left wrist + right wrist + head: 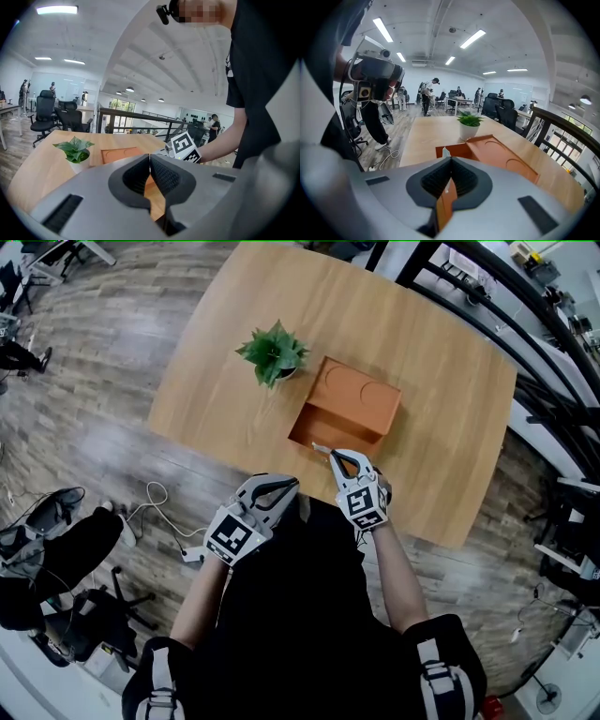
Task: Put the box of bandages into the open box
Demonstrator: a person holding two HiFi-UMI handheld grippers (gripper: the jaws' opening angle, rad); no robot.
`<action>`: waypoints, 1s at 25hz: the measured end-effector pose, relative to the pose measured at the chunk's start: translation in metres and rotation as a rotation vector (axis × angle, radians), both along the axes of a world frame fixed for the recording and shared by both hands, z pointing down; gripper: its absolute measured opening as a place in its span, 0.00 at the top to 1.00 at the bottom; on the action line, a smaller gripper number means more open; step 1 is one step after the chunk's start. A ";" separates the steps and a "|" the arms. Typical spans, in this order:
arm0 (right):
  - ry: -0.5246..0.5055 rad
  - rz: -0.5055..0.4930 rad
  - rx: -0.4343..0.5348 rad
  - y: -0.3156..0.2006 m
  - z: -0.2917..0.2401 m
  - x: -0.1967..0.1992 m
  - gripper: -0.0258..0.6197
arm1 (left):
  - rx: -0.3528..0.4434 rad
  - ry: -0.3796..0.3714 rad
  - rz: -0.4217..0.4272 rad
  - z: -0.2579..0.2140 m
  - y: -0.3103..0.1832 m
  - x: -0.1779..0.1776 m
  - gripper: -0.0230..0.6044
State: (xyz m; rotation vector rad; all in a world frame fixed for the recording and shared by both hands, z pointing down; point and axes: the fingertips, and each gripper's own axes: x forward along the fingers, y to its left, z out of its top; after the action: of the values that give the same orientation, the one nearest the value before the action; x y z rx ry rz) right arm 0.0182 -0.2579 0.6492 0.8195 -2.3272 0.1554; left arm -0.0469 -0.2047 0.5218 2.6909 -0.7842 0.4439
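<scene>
Right gripper (334, 455) jaws are together, pinching a thin white item at the very tips. Reads as the box of bandages (321, 447), though only a sliver shows in the head view, and in the right gripper view it's just a small white tab (444, 152) sticking up past the tips. That tab sits over the near rim of the open box (323, 423), not inside it. The open box is orange, with its tray towards the desk's near edge and its lid laid back behind it, two round recesses showing on the lid. It sits roughly mid-desk (422, 427), closer to the near edge than the far one. Potted plant (274, 352) in a white pot is just beside the box's left end, apart from it. Left gripper (284, 486) jaws are together with nothing between them; only desk wood shows through the gap under the tips. It hangs just off the desk's near edge, left of the right gripper and well apart from the box. Cable on the floor (155, 498) left of the person.
</scene>
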 end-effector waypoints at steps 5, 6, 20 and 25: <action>-0.011 0.017 -0.023 0.001 0.011 -0.001 0.92 | -0.010 -0.006 -0.001 0.004 0.001 0.002 0.92; -0.011 0.018 -0.027 0.001 0.012 -0.001 0.92 | -0.012 -0.007 -0.002 0.003 0.000 0.002 0.92; 0.039 0.027 -0.077 -0.009 0.041 0.014 0.92 | -0.017 -0.018 0.000 0.006 -0.007 0.005 0.92; 0.054 0.043 -0.089 -0.014 0.046 0.017 0.92 | -0.024 -0.019 0.009 0.008 -0.009 0.010 0.92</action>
State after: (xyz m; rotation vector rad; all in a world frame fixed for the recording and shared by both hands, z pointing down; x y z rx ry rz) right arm 0.0353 -0.2723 0.6952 0.8198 -2.2368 0.2508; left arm -0.0372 -0.2135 0.5299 2.6726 -0.7674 0.4792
